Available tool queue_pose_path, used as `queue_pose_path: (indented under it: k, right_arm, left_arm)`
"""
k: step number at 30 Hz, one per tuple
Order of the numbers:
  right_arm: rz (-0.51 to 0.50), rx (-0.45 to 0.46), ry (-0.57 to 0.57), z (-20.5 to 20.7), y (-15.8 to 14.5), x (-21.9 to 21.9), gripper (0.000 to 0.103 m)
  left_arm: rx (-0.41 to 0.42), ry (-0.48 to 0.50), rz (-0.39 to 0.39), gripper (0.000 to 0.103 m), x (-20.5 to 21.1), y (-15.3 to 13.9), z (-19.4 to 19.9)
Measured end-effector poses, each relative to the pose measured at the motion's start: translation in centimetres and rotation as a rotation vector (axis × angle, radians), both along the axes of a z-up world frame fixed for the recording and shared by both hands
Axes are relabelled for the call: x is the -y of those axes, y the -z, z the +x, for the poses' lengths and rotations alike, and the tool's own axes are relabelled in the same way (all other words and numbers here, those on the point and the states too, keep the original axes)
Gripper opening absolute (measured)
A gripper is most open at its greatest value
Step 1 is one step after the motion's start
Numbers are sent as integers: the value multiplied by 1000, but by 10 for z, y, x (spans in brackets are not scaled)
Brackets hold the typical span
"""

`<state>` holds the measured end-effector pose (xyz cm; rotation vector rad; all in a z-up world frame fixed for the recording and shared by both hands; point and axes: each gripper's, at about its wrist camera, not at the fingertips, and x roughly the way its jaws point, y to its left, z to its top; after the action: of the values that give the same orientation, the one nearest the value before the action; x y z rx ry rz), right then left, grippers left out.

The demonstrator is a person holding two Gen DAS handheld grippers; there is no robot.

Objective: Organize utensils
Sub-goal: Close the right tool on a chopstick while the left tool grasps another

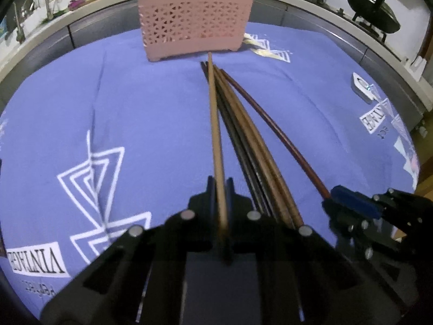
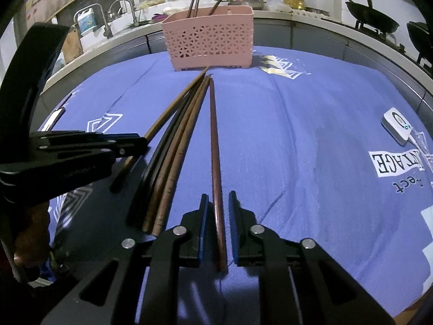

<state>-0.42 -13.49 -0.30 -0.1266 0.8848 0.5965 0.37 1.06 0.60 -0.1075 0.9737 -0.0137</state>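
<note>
A pink lattice basket (image 1: 194, 19) (image 2: 211, 40) stands at the far side of the blue cloth with a few chopsticks upright in it. Several loose chopsticks (image 1: 243, 124) (image 2: 178, 140) lie fanned on the cloth, tips toward the basket. My left gripper (image 1: 220, 187) (image 2: 143, 142) is shut on the near end of a light brown chopstick (image 1: 215, 113) (image 2: 173, 108). My right gripper (image 2: 218, 205) (image 1: 331, 197) straddles the near end of a dark red chopstick (image 2: 215, 140) (image 1: 273, 130). In the right wrist view a slim strip of cloth shows on each side between pads and stick.
A blue printed cloth (image 1: 135, 108) (image 2: 297, 135) covers the table. A small white device (image 1: 361, 88) (image 2: 397, 126) lies at the right. Beyond the table runs a counter with a sink faucet (image 2: 121, 10), bottles and black woks (image 1: 373, 13) (image 2: 373, 19).
</note>
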Motion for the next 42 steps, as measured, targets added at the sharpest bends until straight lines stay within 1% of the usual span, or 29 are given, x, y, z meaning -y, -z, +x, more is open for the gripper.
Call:
queue_pose_path:
  k: [3, 8, 10, 12, 15, 17, 19, 22, 23, 25, 27, 31, 32, 34, 36, 39, 42]
  right_arm:
    - [4, -12, 27, 0, 1, 12, 7]
    - [0, -40, 36, -9, 1, 29, 7]
    - [-6, -47, 14, -10, 0, 29, 8]
    - [-38, -37, -12, -9, -2, 23, 8]
    - [-126, 1, -66, 3, -6, 0, 9]
    - [-160, 6, -91, 14, -7, -14, 9]
    - [-174, 2, -117, 31, -9, -26, 9]
    - [-165, -36, -126, 64, -12, -40, 9]
    - [-159, -61, -128, 75, -13, -44, 9]
    - [-152, -127, -140, 103, -16, -54, 9]
    - [-145, -178, -150, 126, -18, -64, 9]
    - [-141, -244, -148, 163, -23, -82, 9]
    - [-142, -250, -152, 169, -23, -85, 9]
    - [-133, -261, -157, 182, -24, -94, 9]
    - [-122, -264, -158, 187, -24, -98, 9]
    - [-112, -251, -148, 186, -24, -98, 6]
    - [-48, -253, -128, 178, -24, -87, 5]
  left_arm:
    - [-2, 2, -10, 7, -7, 0, -6]
    - [-5, -21, -5, 7, -25, 1, -31]
    - [-15, -46, -33, 7, -35, 0, -36]
    - [-31, -56, -59, 8, -39, -1, -33]
    - [-36, -65, -54, 11, -38, -4, -16]
    - [-18, -58, -48, 13, -35, -9, 1]
    - [-9, -51, -24, 15, -32, -12, 17]
    - [-28, -54, 25, 17, -29, -8, 42]
    - [-21, -55, 39, 18, -30, -8, 51]
    - [-32, -50, 63, 18, -31, -7, 66]
    - [-41, -49, 63, 18, -33, -7, 80]
    - [-44, -49, 51, 18, -41, -7, 103]
    - [-39, -47, 57, 18, -41, -7, 108]
    - [-23, -40, 79, 13, -40, -6, 111]
    - [-4, -29, 96, 6, -37, -5, 113]
    - [7, -16, 90, 5, -36, -6, 113]
    - [5, -17, 59, 4, -40, -9, 108]
